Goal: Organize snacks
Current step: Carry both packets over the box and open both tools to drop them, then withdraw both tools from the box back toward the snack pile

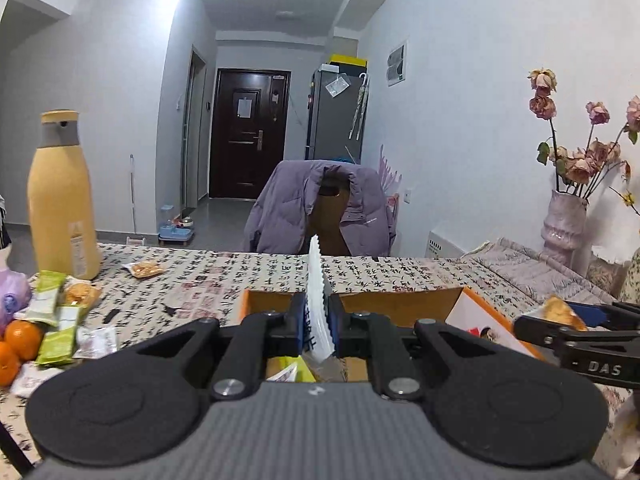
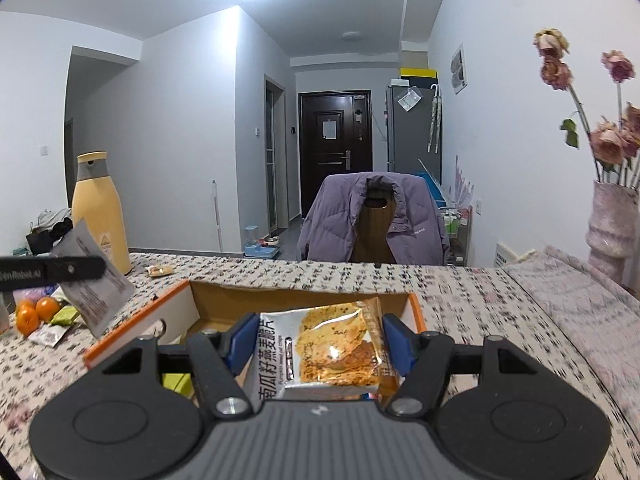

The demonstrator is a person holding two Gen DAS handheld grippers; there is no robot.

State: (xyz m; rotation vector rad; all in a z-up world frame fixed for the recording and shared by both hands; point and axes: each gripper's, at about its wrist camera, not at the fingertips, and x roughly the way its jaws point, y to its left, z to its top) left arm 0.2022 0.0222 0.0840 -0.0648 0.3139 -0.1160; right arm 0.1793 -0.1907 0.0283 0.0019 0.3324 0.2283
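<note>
Above the orange box [image 2: 416, 312], left tongs [image 1: 319, 322] clamp a white packet [image 1: 318, 280] edge-on — right tongs [image 2: 318, 346] clamp a cracker packet [image 2: 332, 348].

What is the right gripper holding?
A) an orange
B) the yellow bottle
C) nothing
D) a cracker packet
D: in the right wrist view, the right gripper is shut on a cracker packet, held over the open cardboard box.
</note>
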